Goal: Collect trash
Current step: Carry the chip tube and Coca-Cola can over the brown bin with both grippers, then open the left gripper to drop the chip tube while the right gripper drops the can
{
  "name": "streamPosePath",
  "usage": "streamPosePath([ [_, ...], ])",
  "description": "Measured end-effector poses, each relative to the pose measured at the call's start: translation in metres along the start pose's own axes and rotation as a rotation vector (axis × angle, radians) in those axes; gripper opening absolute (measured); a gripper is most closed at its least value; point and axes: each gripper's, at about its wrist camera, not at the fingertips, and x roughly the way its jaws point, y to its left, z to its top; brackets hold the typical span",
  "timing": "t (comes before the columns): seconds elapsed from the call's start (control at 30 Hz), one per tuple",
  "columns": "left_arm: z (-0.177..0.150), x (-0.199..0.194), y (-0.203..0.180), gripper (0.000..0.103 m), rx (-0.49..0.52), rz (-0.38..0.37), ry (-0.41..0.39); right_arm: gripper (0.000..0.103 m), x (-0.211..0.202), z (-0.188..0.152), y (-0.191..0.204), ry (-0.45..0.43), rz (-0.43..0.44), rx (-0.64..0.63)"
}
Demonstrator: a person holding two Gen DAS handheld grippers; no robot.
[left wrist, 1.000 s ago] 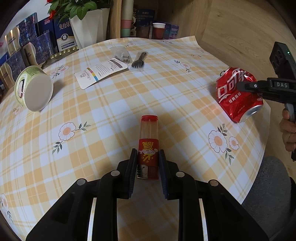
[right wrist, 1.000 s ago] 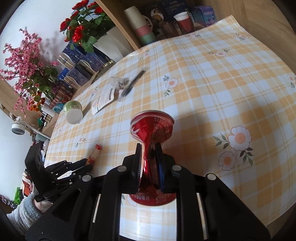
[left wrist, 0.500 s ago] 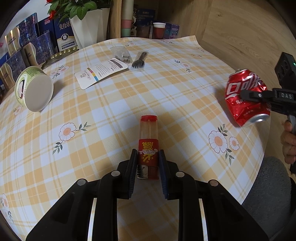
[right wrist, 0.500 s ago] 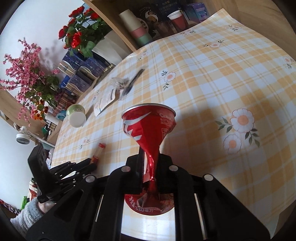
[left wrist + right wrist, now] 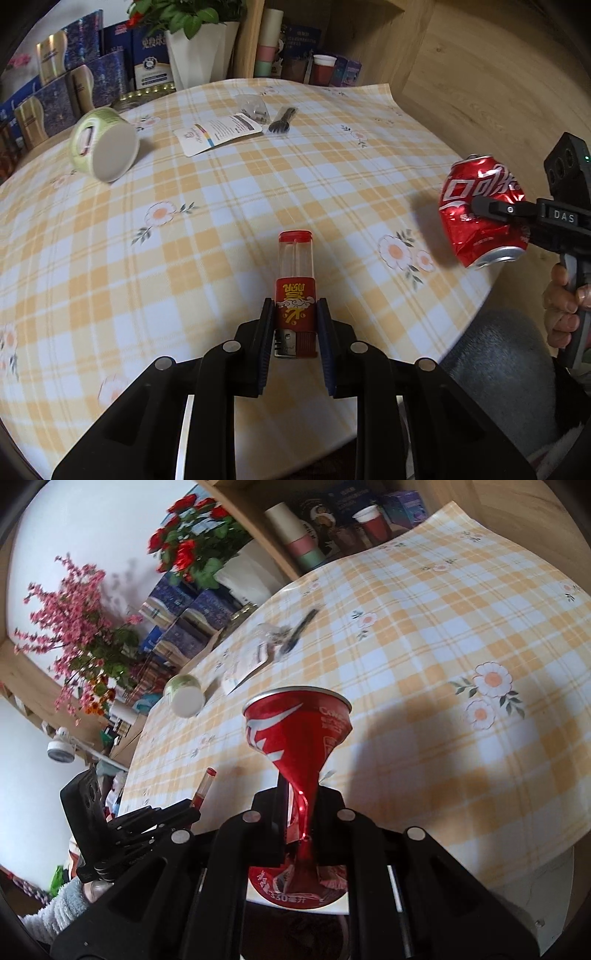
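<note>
At lower centre of the left wrist view, the left gripper is clamped on a red-and-clear plastic lighter, pads pressing both sides of its red-labelled lower body. Lighter's metal end sits between the jaws; its clear barrel and red cap point up-frame over the table. Lighter appears lifted off the yellow-and-white checked tablecloth with daisy print; contact cannot be confirmed either way.

At right edge of the same view, the right gripper grips a crushed red aluminium soda can at its dented waist. Can is held clear of the table, beside the cloth's right edge, silver end tilted down-frame. A person's hand holds the handle at lower right.

Right wrist view: right gripper jaws fully clenched on the can, its middle squashed to a thin fold between the pads; the can's rim flares wide above, its printed end shows below the jaws. Left gripper with lighter at lower left.

On the cloth, upper left of the left wrist view: a green-and-white paper cup lying on its side. Upper centre: a white printed card, a crumpled clear plastic wrapper and a black plastic fork, close together.
</note>
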Motion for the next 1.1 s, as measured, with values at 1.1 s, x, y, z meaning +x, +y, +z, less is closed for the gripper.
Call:
streamPosePath([
  [1.1,-0.160,-0.026,-0.048,0.022,0.017,-0.081,0.238,0.013,-0.033,-0.102,0.057,0.086,0.046,-0.092],
])
